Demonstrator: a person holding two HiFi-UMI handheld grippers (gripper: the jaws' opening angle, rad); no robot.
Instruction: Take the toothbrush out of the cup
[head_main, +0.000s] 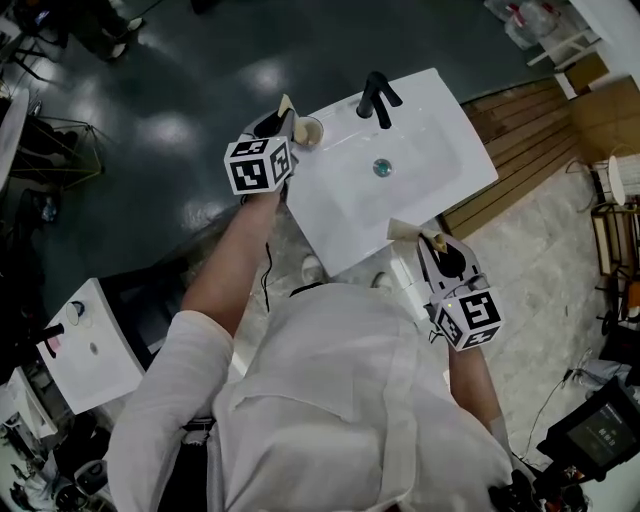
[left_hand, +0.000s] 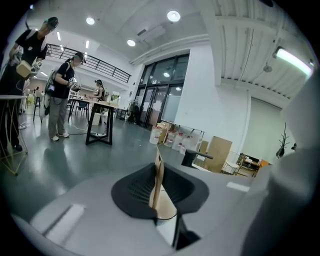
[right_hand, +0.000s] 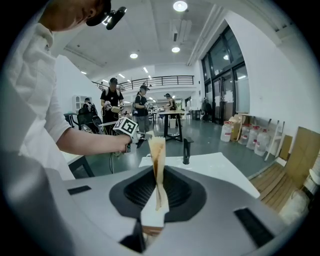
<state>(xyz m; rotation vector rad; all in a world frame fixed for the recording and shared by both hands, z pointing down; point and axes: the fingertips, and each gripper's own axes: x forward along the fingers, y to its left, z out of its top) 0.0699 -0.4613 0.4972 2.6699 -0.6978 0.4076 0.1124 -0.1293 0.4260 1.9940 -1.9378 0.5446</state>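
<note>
Left gripper, jaws together, beside cup at upper-left corner of sink; right gripper closed, empty, lower right.

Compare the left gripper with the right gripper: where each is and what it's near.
The left gripper reaches the white washbasin's far left corner; the right gripper hangs at its near right edge. The left gripper's tips are at the pale round cup; the right gripper's are far from it. Shared: both grippers' tan fingers are together.
</note>
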